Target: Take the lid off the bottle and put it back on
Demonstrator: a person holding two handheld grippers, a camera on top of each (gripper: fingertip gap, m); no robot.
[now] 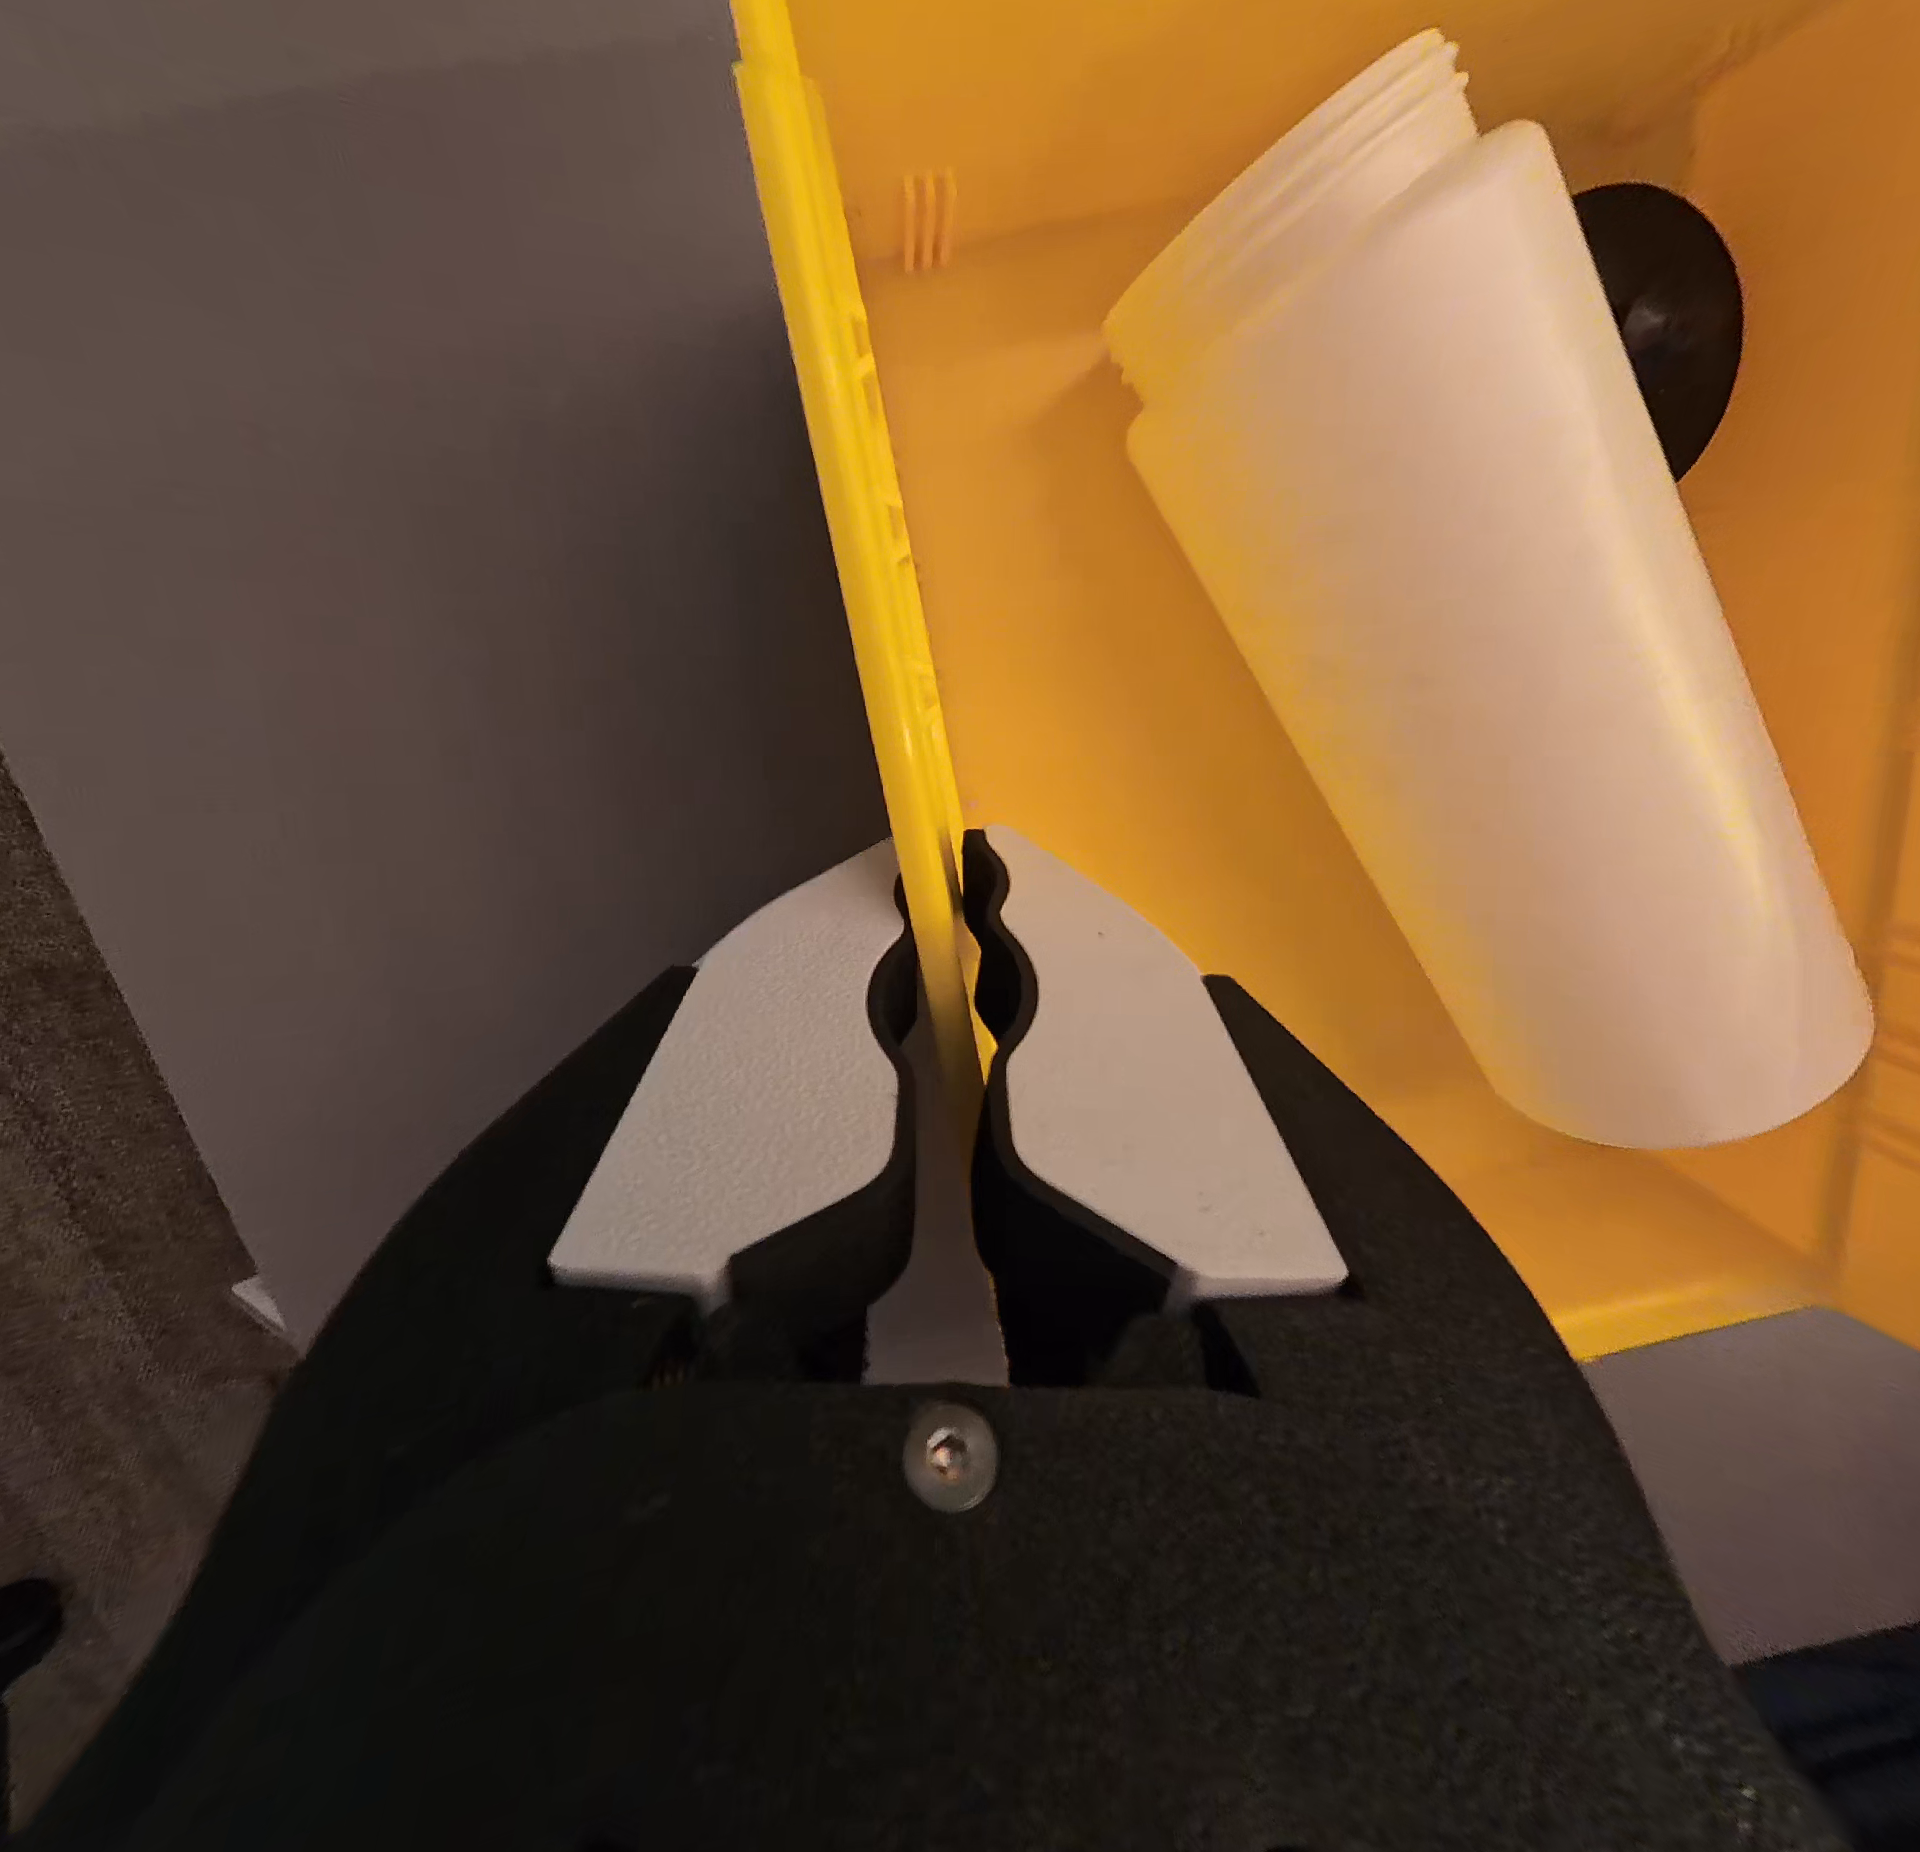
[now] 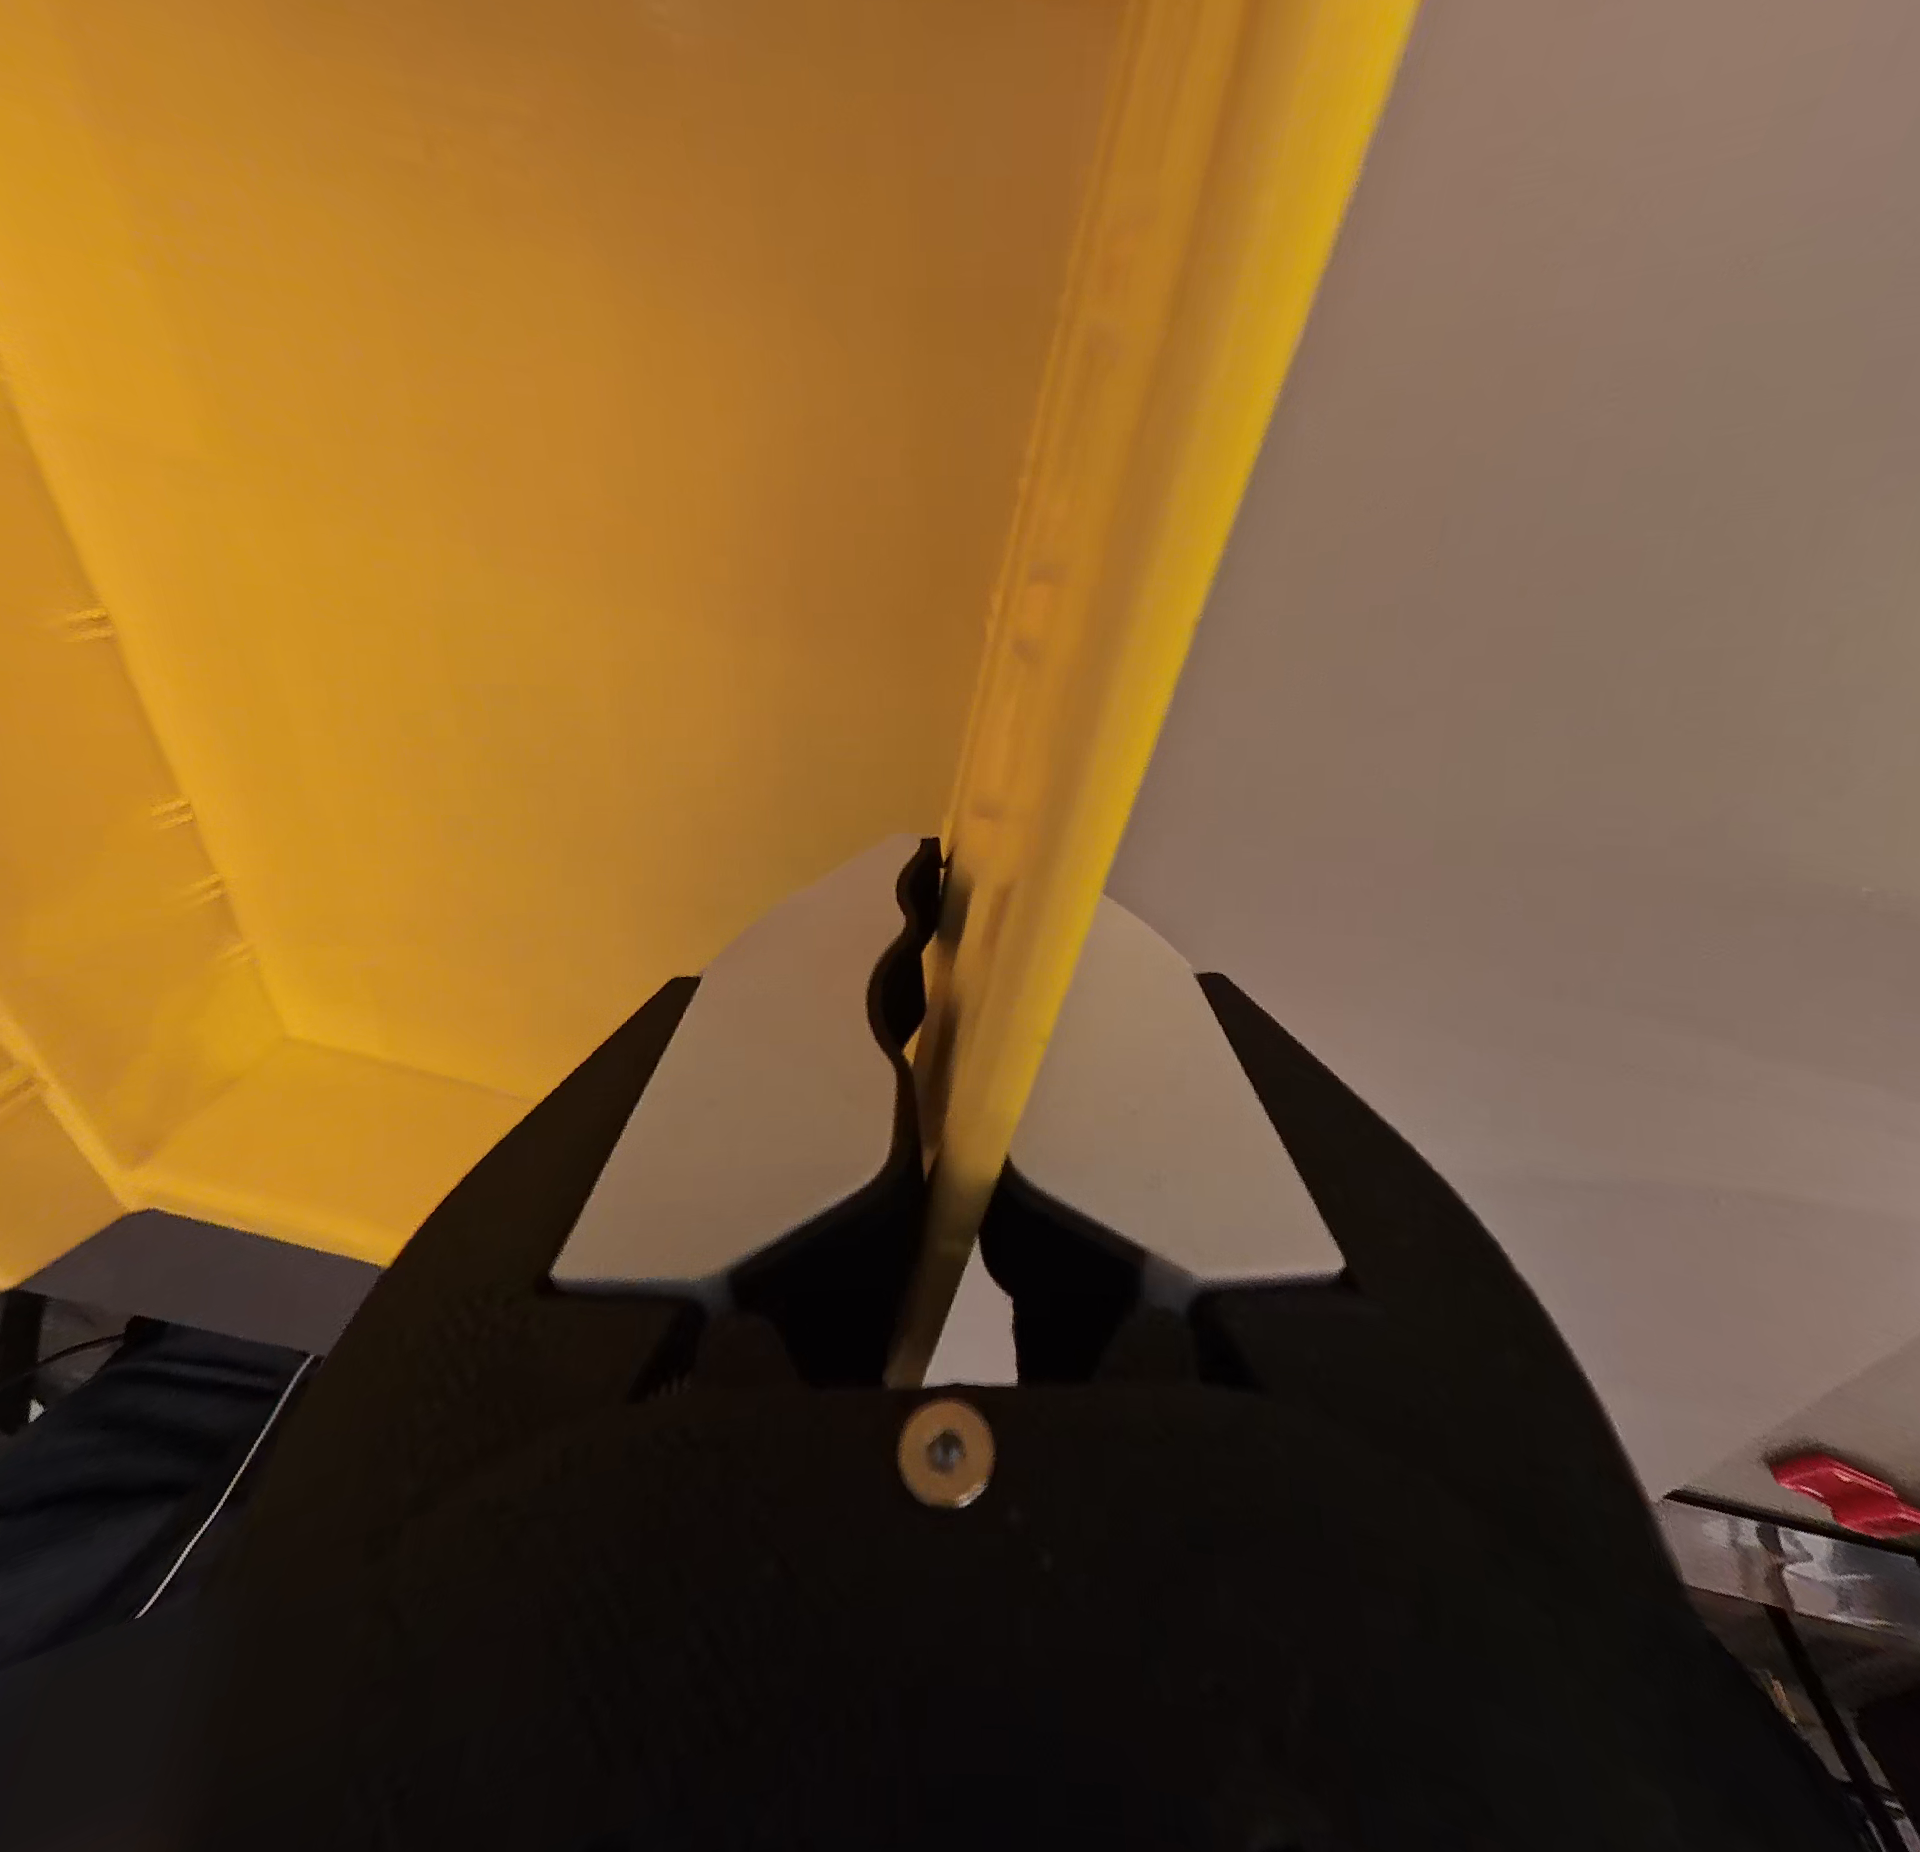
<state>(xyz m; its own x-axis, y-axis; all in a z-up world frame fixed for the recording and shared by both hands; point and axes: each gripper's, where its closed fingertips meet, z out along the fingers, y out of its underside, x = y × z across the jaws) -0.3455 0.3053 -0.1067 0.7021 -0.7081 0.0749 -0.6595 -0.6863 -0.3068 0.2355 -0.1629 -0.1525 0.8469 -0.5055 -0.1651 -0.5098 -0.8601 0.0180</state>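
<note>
Left gripper [image 1: 940, 857]: jaws nearly closed, clamped on the thin rim of a yellow bin [image 1: 831, 431], which is seen running from the fingers toward the top centre of the left wrist view.

Bottle [image 1: 1455, 639]: translucent white, uncapped, threaded neck exposed. It is seen lying on its side inside the bin, at the right of the frame, neck toward the upper left. A black lid [image 1: 1662, 316] is partly hidden behind the bottle's upper right side; contact between the two cannot be judged.

Right gripper [image 2: 971, 867]: jaws likewise nearly closed, gripping the yellow bin's [image 2: 520, 452] rim at frame centre. Only the bin's bare interior is shown at left. A red object [image 2: 1839, 1490], blurred, is noted at lower right.
</note>
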